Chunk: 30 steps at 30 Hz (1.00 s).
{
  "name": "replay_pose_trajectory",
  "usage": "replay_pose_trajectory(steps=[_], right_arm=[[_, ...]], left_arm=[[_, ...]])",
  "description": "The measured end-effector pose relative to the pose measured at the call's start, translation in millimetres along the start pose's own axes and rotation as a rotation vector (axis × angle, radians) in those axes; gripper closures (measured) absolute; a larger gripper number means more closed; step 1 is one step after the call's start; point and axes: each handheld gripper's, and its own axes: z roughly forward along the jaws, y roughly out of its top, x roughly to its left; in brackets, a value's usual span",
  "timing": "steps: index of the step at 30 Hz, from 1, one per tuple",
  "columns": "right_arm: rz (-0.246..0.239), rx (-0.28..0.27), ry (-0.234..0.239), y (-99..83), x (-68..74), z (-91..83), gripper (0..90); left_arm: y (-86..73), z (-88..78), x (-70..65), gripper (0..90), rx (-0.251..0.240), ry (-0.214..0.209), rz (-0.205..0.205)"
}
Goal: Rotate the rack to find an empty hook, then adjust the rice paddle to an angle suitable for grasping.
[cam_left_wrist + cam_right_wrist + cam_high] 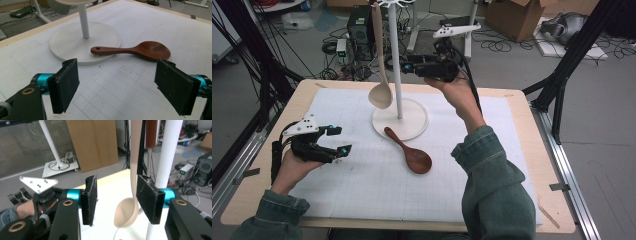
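Two spoons are in play: a pale cream ladle [380, 75] hangs from the top of a white stand [399, 119], and a dark wooden spoon [409, 150] lies flat on the tabletop [362, 200]. The ladle hangs upright beside the stand's pole, bowl down, just above the round base. The wooden spoon's handle end rests on the rim of that base, while its bowl lies on the white gridded mat, pointing toward the person.

In the high view the right hand-held gripper [404, 64] is raised level with the ladle's handle, just to the right of the pole, jaws pointing left. Its own view shows the right hand-held gripper [116, 200] with jaws spread apart, the ladle [128, 212] hanging in the gap near the right pad; whether that pad touches the handle cannot be told, and the left pad stands clear of it.

The left hand-held gripper [339, 141] sits low over the left part of the mat, well apart from both spoons, held in the person's left hand [294, 167]. Seen from its own camera, the left hand-held gripper [116, 82] has its jaws spread wide with nothing between them, the wooden spoon [132, 50] and the stand's base [75, 42] lying ahead of it
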Motion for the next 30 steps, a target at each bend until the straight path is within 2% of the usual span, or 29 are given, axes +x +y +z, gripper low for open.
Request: replay_pose_trajectory(steps=[3,10,23,30], right_arm=[[0.011,0.006,0.001,-15.2,-0.1,0.4,48.7],[0.019,0.044,-0.031,-47.3,3.6,3.0,42.9],[0.043,0.084,-0.061,-90.1,10.3,3.9,39.0],[0.053,0.101,-0.092,-113.0,13.7,11.0,35.8]], left_arm=[[0.1,-0.1,0.3,20.0,0.002,0.002,-0.002],[-1.3,2.0,-0.1,20.0,0.013,-0.001,-0.001],[-2.8,5.1,-0.3,18.8,0.029,0.004,-0.009],[-2.8,4.9,-0.6,18.6,0.03,0.004,-0.01]])
